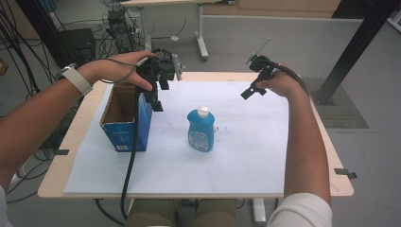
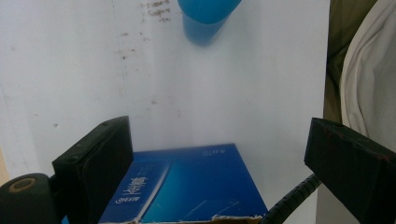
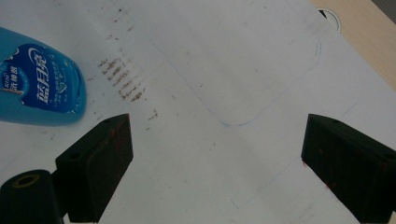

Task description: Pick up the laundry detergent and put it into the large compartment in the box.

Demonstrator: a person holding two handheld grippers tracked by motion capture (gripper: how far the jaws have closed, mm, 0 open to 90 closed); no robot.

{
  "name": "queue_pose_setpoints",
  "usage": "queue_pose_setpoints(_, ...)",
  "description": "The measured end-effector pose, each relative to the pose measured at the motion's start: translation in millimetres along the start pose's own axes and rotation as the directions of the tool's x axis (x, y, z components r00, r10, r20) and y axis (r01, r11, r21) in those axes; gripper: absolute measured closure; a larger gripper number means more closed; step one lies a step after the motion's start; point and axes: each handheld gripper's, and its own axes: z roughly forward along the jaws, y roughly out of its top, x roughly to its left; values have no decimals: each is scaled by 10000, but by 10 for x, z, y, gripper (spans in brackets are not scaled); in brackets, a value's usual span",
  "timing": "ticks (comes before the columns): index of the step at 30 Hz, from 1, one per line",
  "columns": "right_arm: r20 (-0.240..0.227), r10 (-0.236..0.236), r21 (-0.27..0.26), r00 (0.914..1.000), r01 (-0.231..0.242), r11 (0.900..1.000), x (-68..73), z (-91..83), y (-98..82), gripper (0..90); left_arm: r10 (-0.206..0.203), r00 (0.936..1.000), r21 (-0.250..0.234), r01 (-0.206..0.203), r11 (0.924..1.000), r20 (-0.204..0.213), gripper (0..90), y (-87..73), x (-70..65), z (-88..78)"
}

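Left of centre in the high view, the left gripper (image 1: 158, 97) is hovering over the right-hand wall of the open-topped blue cardboard box (image 1: 124, 126), its black jaws standing wide apart with nothing pressed between them. In the left gripper view the left gripper (image 2: 219, 163) is looking down past its spread jaws at the printed blue side of the box (image 2: 187, 184) at the bottom centre of the frame, while the lower end of the blue plastic bottle (image 2: 205, 21) is showing at the top centre. In the high view the bottle, with its white cap (image 1: 200, 129), is standing upright near the middle of the frame on the white sheet (image 1: 246, 156) that is covering the pale wooden table (image 1: 338, 182), just to the right of the box and apart from it. At the upper right of that view the right gripper (image 1: 250, 91) is hanging in the air above the sheet, well apart from the bottle. In the right gripper view the right gripper (image 3: 217, 158) is showing its jaws open and empty over the scuffed sheet (image 3: 224, 70), with the bottle's labelled body (image 3: 39, 86) lying at the left edge of the frame.
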Motion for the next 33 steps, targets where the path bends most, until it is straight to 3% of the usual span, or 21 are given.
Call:
queue_pose_setpoints(10, 77, 26, -29, 10000, -26, 10000, 15, -19, -16, 89, 61, 10000, -130, -61, 9999, 30, 82, -27, -9, -9)
queue_pose_setpoints(19, 78, 29, -81, 10000, -29, 10000, 32, -49, -32, 89, 478, 9988, -119, -479, 9988, -61, 78, 4, -37, -20)
queue_pose_setpoints(33, 79, -41, -13, 10000, 41, 10000, 33, -36, -25, 88, 721, 9974, -349, -720, 9968, 38, 79, -24, 5, -14)
